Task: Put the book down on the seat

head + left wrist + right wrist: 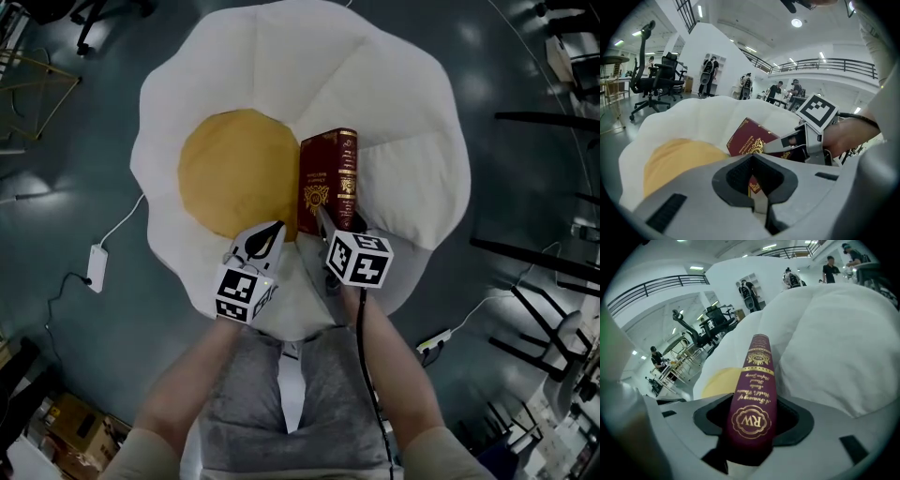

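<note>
A dark red book point(328, 183) with gold print stands on its edge, spine up, on the white egg-shaped seat point(394, 84), just right of the seat's yellow centre point(234, 173). My right gripper point(330, 220) is shut on the book's near end. In the right gripper view the book's spine point(754, 394) fills the gap between the jaws of my right gripper point(752, 432). My left gripper point(275, 228) is shut and empty, just left of the book's near corner and over the yellow centre's edge. Past the left gripper point(752, 187) I see the book's cover point(750, 138).
Dark floor surrounds the seat. A white power strip point(97, 267) with its cable lies on the left, another point(433, 345) at lower right. Black chair frames point(544, 244) stand to the right. Office chairs point(651, 79) and standing people point(710, 75) are far behind.
</note>
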